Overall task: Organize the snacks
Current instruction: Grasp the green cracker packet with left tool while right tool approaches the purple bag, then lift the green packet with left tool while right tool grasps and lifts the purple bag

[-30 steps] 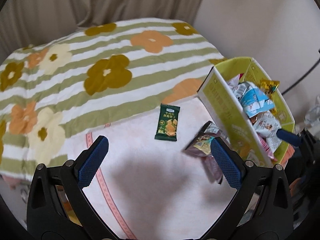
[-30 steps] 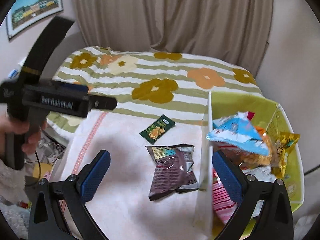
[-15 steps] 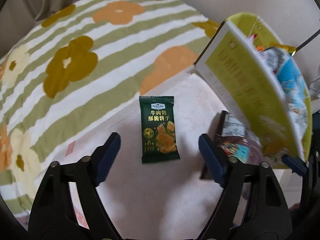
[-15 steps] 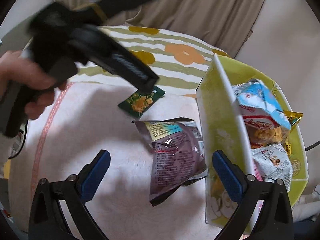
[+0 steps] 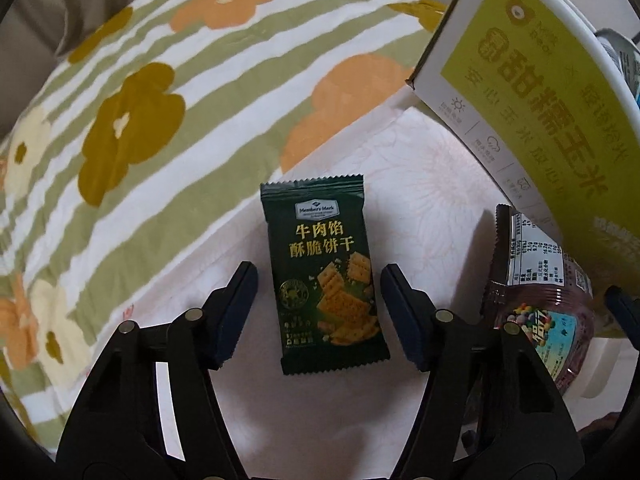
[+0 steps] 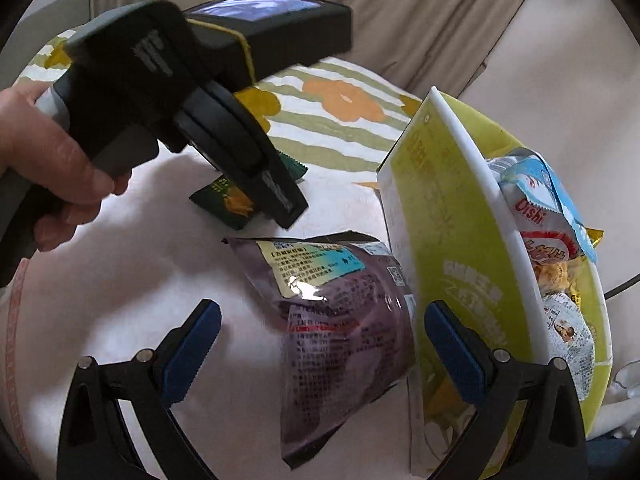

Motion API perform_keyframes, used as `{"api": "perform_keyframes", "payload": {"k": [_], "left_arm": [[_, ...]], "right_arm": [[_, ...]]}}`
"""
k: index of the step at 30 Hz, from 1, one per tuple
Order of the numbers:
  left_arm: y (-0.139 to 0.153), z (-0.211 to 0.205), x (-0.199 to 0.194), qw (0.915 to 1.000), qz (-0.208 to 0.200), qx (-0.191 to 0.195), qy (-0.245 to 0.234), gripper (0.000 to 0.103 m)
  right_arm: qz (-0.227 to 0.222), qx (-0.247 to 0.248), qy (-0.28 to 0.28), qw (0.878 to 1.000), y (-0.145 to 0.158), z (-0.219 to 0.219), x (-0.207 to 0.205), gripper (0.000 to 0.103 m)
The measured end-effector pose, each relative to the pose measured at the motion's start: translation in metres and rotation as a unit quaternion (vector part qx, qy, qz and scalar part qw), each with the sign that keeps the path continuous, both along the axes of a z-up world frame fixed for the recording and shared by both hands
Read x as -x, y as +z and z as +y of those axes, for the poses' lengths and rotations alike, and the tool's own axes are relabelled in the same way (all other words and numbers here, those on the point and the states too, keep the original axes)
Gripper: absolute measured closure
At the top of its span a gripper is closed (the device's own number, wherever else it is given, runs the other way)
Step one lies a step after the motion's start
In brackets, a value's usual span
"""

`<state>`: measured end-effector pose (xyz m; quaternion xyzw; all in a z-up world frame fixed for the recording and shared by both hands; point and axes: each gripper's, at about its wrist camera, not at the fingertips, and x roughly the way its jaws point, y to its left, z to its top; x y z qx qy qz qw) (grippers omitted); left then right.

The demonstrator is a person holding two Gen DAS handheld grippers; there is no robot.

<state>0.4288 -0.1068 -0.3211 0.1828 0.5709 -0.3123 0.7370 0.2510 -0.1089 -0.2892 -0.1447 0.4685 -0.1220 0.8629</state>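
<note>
left gripper [image 5: 318, 312] wide, straddling flat dark-green foil cracker packet [image 5: 326, 272] on pink towel [image 5: 420, 208] | right gripper [image 6: 318, 350] wide over purple snack bag [image 6: 340, 320] beside yellow-green cardboard box [image 6: 448, 248]

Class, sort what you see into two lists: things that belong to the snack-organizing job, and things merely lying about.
Part of the job:
green cracker packet
purple snack bag
yellow-green snack box
left gripper, open
right gripper, open

Just lying about:
flowered striped blanket
pink cloth
beige curtain
</note>
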Motion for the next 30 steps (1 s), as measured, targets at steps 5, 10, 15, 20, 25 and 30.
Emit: {"api": "perform_keyframes", "payload": {"k": [5, 10, 15, 20, 25, 30], "left_arm": [[0.003, 0.0, -0.002, 1.0, -0.003, 0.007, -0.006, 0.06], [0.003, 0.002, -0.001, 0.9999, -0.006, 0.008, -0.012, 0.061], [0.006, 0.01, 0.002, 0.9999, -0.006, 0.01, -0.006, 0.062], [0.013, 0.034, 0.008, 0.9996, -0.001, 0.018, 0.02, 0.062], [0.021, 0.058, 0.017, 0.9987, 0.003, 0.022, 0.046, 0.062], [0.029, 0.078, 0.029, 0.9971, 0.005, 0.029, 0.07, 0.062]], "right_arm": [[0.005, -0.011, -0.006, 1.0, -0.007, -0.007, -0.013, 0.002], [0.006, -0.007, -0.003, 1.0, -0.013, -0.008, -0.023, 0.002], [0.007, 0.004, 0.001, 1.0, -0.022, -0.012, -0.029, 0.002], [0.006, 0.018, 0.003, 1.0, -0.026, -0.01, -0.03, 0.002], [0.013, 0.053, 0.001, 0.999, -0.035, -0.015, -0.039, 0.016], [0.007, 0.059, 0.001, 0.998, -0.032, -0.022, -0.041, 0.042]]}}
